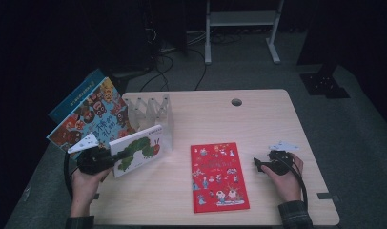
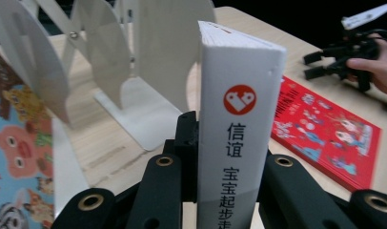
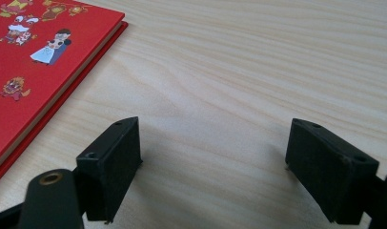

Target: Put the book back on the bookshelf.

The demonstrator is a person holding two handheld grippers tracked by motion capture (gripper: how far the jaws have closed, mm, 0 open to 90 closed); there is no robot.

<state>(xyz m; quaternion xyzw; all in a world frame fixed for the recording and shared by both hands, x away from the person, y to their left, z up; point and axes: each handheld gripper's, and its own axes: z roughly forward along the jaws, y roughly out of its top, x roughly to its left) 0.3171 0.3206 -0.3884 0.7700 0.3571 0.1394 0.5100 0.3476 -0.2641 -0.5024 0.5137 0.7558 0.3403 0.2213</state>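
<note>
A white picture book with a green caterpillar on its cover [image 1: 139, 150] stands on edge at the table's left, in front of a white divider rack [image 1: 151, 112]. My left gripper [image 1: 108, 160] is shut on its near end. In the left gripper view the white spine [image 2: 237, 119] with a red logo sits clamped between the two black jaws. A red picture book [image 1: 219, 176] lies flat near the front middle. My right gripper [image 1: 257, 164] rests just right of it, open, with bare wood between its pads [image 3: 115, 162] and the red book's corner [image 3: 34, 57] to the left.
Two colourful books [image 1: 89, 117] lean against the rack's left side, overhanging the table's left edge. The rack's white fins [image 2: 110, 71] stand just beyond the held book. The wooden table [image 1: 258, 119] has a cable hole [image 1: 236, 102] at the back. A white frame stands on the floor behind.
</note>
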